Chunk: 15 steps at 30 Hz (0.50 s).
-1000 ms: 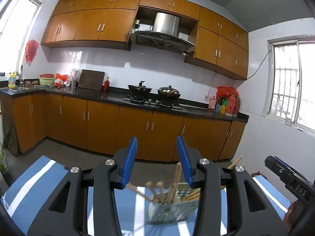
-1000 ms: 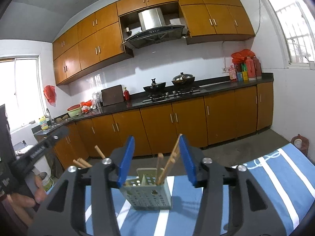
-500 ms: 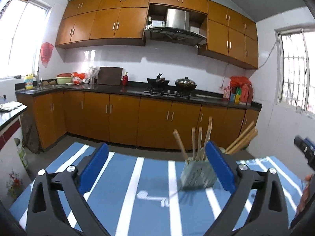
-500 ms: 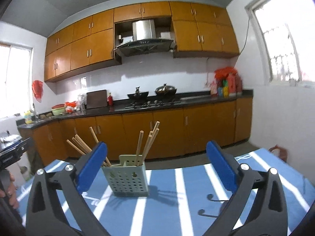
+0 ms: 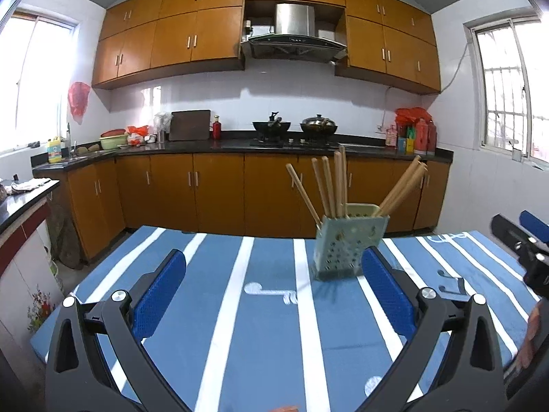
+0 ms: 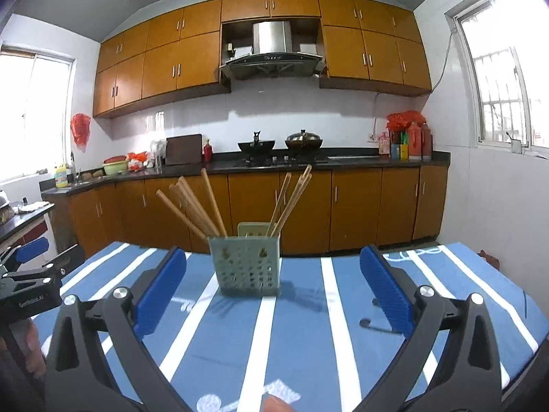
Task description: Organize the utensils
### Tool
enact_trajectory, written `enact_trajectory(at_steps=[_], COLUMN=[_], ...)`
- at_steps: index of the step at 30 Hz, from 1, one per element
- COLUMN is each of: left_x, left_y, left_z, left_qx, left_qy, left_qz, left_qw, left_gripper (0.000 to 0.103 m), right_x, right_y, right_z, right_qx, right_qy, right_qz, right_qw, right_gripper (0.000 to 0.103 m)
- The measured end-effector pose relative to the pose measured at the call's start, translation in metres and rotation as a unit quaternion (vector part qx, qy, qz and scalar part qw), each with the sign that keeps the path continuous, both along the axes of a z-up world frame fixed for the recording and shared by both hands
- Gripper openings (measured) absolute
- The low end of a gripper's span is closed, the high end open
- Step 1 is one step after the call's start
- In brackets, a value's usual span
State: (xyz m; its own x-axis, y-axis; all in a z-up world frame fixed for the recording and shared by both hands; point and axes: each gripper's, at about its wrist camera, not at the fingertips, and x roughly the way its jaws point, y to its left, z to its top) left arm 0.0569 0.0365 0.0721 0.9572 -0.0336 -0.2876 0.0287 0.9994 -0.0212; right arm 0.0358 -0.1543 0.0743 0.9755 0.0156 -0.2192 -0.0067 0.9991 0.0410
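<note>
A pale green perforated utensil holder [image 5: 348, 247] [image 6: 247, 264] stands upright on the blue striped tablecloth [image 5: 260, 322] [image 6: 302, 326]. Several wooden chopsticks [image 5: 329, 187] [image 6: 192, 206] lean out of it in two bunches. My left gripper [image 5: 274, 295] is open wide, back from the holder, which sits ahead near its right finger. My right gripper [image 6: 272, 288] is open wide too, with the holder ahead between its fingers and well beyond the pads. Nothing is held in either. Each gripper shows at the edge of the other's view.
Behind the table runs a black kitchen counter [image 5: 240, 144] with orange cabinets, woks on a hob [image 6: 274, 147], bottles [image 6: 408, 140] at the right and a sink area at the left. A side counter [image 5: 20, 199] stands left of the table.
Both grippers opened from half shut to wide and drew back from the holder and lower. The holder now looks smaller and stands free on the cloth.
</note>
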Motion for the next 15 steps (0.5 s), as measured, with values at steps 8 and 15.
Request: enact_trajectory(at_steps=[8,15], left_x=[-0.016,-0.026], left_y=[-0.010,-0.015], left_z=[-0.022,-0.039], left_qx=[0.011,0.015], left_qy=[0.022,0.030], left_qz=[-0.015,-0.024], left_qw=[0.9996,0.9991], left_gripper=[0.101,0.101], right_x=[-0.021,-0.030], right_y=[0.014,0.017], right_z=[-0.023,-0.044], right_qx=[-0.025,-0.023], right_qy=[0.000,0.021], right_qz=[-0.013,-0.019], right_qw=[1.000,0.999], right_gripper=[0.099,0.099])
